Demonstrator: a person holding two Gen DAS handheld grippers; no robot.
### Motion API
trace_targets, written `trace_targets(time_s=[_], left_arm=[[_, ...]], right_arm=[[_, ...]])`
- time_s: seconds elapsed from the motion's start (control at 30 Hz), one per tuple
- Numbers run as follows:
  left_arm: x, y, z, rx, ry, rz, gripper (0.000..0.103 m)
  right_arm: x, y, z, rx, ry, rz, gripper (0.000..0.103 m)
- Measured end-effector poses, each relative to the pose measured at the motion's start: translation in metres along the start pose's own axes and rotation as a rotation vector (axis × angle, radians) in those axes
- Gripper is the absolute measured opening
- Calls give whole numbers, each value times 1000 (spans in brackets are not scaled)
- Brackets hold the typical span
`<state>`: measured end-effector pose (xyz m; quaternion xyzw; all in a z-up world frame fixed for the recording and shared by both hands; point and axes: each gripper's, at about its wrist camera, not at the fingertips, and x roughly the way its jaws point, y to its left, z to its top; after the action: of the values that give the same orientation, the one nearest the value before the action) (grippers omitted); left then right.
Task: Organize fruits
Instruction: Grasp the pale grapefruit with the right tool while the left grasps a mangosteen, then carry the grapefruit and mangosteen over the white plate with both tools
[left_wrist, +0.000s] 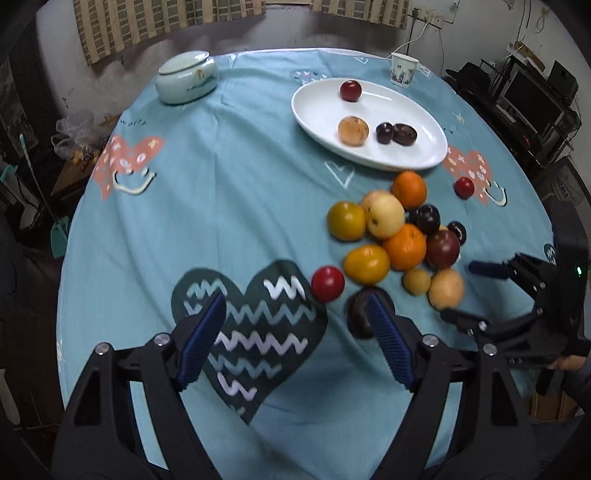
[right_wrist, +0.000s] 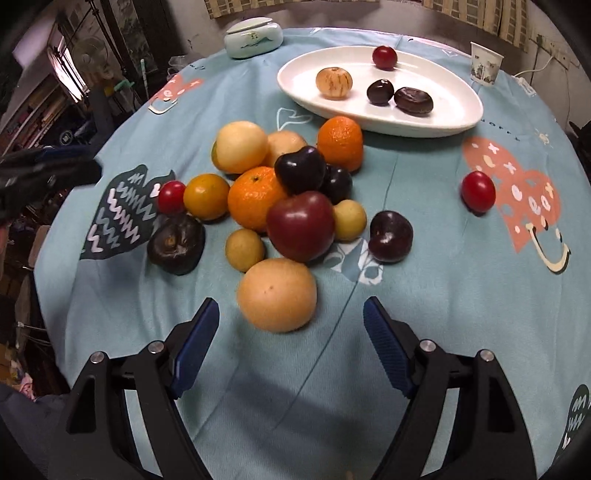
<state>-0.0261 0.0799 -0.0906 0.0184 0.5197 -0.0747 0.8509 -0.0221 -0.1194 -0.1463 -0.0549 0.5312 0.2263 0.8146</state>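
Note:
A pile of fruit (left_wrist: 400, 236) lies on the blue tablecloth: oranges, yellow and pale fruits, dark plums and a red tomato (left_wrist: 327, 283). The pile also shows in the right wrist view (right_wrist: 280, 195). A white oval plate (left_wrist: 321, 107) holds a red fruit, a tan fruit and two dark ones; it also shows in the right wrist view (right_wrist: 454, 110). My left gripper (left_wrist: 297, 314) is open and empty, with a dark fruit (left_wrist: 360, 314) behind its right finger. My right gripper (right_wrist: 291, 317) is open and empty, just in front of a pale orange fruit (right_wrist: 277, 294).
A pale green lidded jar (left_wrist: 186, 76) stands at the back left and a paper cup (left_wrist: 403, 69) at the back right. A lone red fruit (right_wrist: 477, 191) lies right of the pile. Shelves and clutter surround the round table.

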Motion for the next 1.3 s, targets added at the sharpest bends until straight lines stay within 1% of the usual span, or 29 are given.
trace_targets(time_s=[0.03, 0.1, 0.13, 0.17, 0.2, 0.23, 0.33, 0.43, 0.47, 0.57, 0.63, 0.7, 0.8, 0.83, 0.87, 1.03, 1.23, 1.3], left_arm=[[0, 0, -3, 0, 4, 1, 80], [1, -3, -10, 7, 12, 3, 80], [2, -5, -13, 10, 17, 0, 80], [3, -9, -14, 15, 21, -2, 80], [5, -11, -15, 16, 25, -4, 80], [7, -14, -17, 15, 32, -10, 80], [14, -25, -17, 32, 43, -27, 80], [25, -44, -15, 66, 52, -46, 80], [30, -49, -15, 71, 58, -42, 80], [46, -58, -12, 59, 86, -41, 79], [56, -60, -11, 41, 105, -37, 70], [64, -62, -10, 24, 122, -31, 67], [75, -63, -8, 5, 142, -23, 55], [77, -63, -8, -1, 148, -25, 51], [78, -64, -8, -3, 151, -38, 45], [69, -67, -10, 12, 151, -18, 45], [33, -73, -3, 43, 74, -6, 45], [24, -77, 0, 52, 57, -12, 45]], right_arm=[[2, 1, 1, 5, -6, -4, 79], [6, 0, 3, 5, 4, -8, 66], [10, 1, 4, 3, 23, 5, 57], [10, 1, 5, 5, 24, 17, 47], [10, 2, 5, -3, 24, 32, 46], [11, 3, 7, -10, 33, 27, 46], [5, 0, 6, 21, 42, 64, 46], [-3, -4, -1, 41, 35, 65, 46], [-7, -6, -3, 53, 32, 67, 46], [-11, -8, -9, 64, 28, 60, 46], [-15, -10, -12, 75, 26, 63, 46], [-17, -12, -15, 79, 26, 65, 46], [-20, -16, -19, 83, 30, 67, 46], [-20, -17, -20, 86, 32, 66, 46], [-21, -18, -21, 88, 33, 67, 46], [-23, -21, -21, 91, 24, 71, 46], [-26, -15, -17, 74, 11, 82, 46], [-27, -10, -16, 62, 9, 87, 46]])
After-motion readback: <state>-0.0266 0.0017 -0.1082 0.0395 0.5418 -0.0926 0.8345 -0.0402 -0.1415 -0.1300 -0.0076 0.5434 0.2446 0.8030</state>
